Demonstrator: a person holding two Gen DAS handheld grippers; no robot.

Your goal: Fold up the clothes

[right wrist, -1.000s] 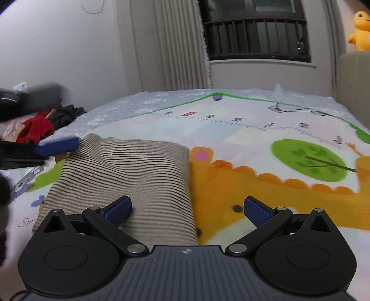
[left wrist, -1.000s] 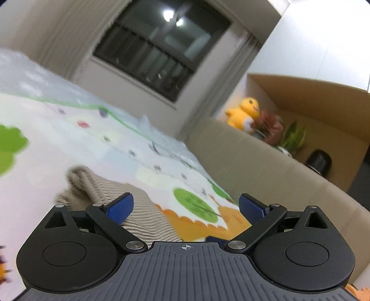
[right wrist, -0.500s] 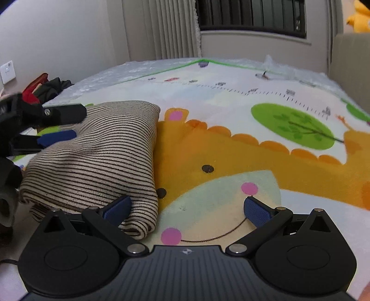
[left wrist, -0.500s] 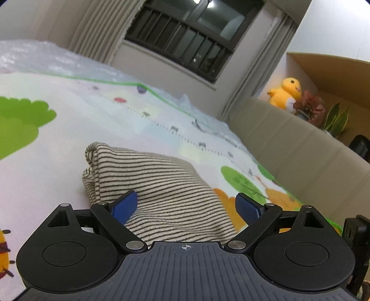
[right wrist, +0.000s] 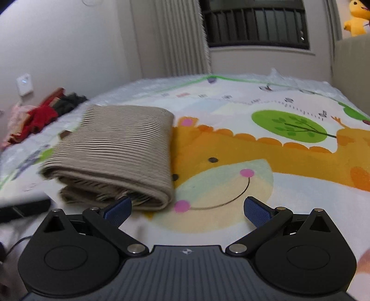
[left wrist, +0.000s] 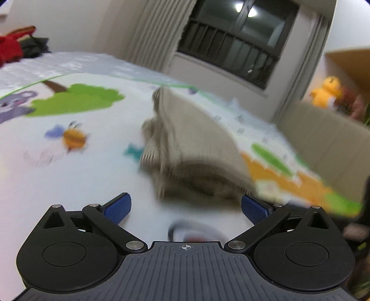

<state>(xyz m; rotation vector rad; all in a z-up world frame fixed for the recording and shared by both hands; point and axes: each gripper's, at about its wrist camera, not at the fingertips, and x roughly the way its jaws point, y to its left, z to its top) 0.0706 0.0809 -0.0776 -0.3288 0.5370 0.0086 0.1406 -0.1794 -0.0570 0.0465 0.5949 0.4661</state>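
Both my left gripper [left wrist: 186, 206] and right gripper [right wrist: 187, 209] gape empty; the soft, limp striped garment [right wrist: 120, 148] wants pinching at its folded edge.

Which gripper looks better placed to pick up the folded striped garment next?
Probably the left gripper: its open jaws frame the striped garment head-on. The right gripper, also open, has the garment off to its left.

A cartoon play mat [right wrist: 266, 150] covers the floor. A yellow plush toy [right wrist: 356, 16] sits at the far right corner, above a beige sofa [left wrist: 323, 132]. A barred window [right wrist: 256, 23] faces the far edge.
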